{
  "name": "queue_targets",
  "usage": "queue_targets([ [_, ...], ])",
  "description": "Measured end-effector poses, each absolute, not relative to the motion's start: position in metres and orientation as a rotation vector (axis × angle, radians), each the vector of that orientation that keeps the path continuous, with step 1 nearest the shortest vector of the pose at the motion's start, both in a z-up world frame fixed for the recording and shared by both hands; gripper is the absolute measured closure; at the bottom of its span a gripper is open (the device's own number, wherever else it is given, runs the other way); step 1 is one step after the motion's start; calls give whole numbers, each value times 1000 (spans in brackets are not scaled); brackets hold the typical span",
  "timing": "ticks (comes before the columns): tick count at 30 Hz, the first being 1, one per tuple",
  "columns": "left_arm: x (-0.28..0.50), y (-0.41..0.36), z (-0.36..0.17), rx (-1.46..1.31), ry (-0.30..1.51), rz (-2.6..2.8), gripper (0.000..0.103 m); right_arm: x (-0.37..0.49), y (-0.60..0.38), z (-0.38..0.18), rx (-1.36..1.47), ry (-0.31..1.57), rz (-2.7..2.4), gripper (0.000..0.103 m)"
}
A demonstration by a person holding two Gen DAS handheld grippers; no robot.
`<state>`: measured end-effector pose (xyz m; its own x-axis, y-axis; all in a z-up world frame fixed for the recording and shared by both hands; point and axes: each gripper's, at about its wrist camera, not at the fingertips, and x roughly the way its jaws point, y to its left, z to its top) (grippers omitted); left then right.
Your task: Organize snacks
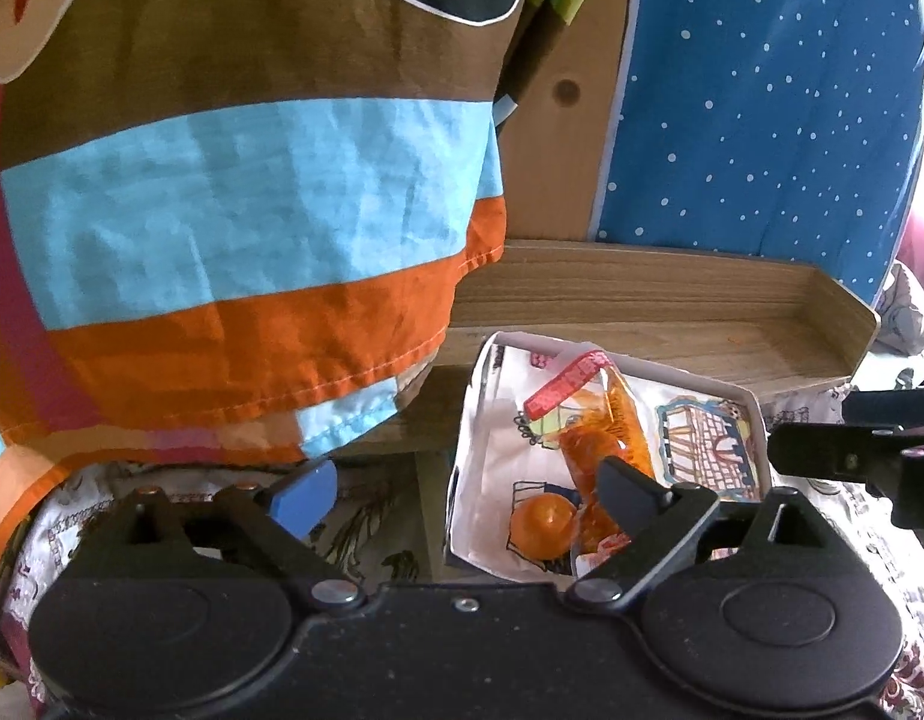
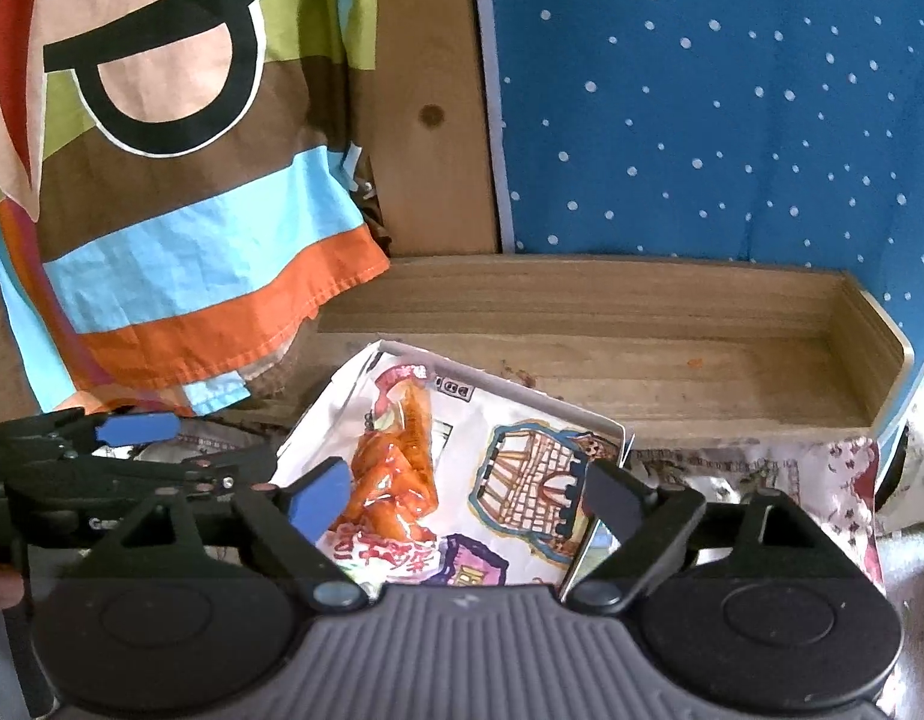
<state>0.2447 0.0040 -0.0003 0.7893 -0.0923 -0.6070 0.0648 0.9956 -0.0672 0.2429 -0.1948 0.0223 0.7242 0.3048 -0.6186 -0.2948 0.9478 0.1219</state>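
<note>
1. Locate the work. The clear snack packet with a red sealed top and orange pieces inside (image 2: 396, 468) lies in the shallow white cardboard box lined with coloured drawings (image 2: 606, 423). The box sits on the patterned cloth, just in front of the low wooden tray (image 2: 582, 324), which shows nothing in its visible part.
2. Note the second item. A round orange jelly cup (image 1: 540, 525) lies in the same box, touching or just beside the packet's lower end.
3. Check the left gripper (image 1: 468, 489). Its jaws stand wide apart and hold nothing; the right fingertip (image 1: 627, 483) overlaps the packet in the left wrist view, but contact cannot be confirmed.
4. Check the right gripper (image 2: 465, 495). Its jaws are also spread and empty, poised above the box with the packet near the blue-padded finger (image 2: 318, 495).
5. Choose one gripper for the pick, probably the right, and keep the other outside the box wall to avoid collision.
6. Straddle the packet across its narrow width. Close gently: the film looks slippery and the contents crushable.
7. Lift straight up before moving toward the tray, so that the light box is not dragged.
</note>
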Motion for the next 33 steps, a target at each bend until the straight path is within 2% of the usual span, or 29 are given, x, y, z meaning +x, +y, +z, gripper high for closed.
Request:
queue_targets([
  [9, 233, 12, -1, -26, 658, -87, 9, 230, -197, 21, 35, 697, 318, 11],
  [15, 220, 15, -2, -22, 659, -84, 2, 218, -197, 20, 44, 707, 320, 6],
  [33, 181, 29, -22, -27, 730, -29, 1, 186, -177, 1, 16, 784, 369, 3],
])
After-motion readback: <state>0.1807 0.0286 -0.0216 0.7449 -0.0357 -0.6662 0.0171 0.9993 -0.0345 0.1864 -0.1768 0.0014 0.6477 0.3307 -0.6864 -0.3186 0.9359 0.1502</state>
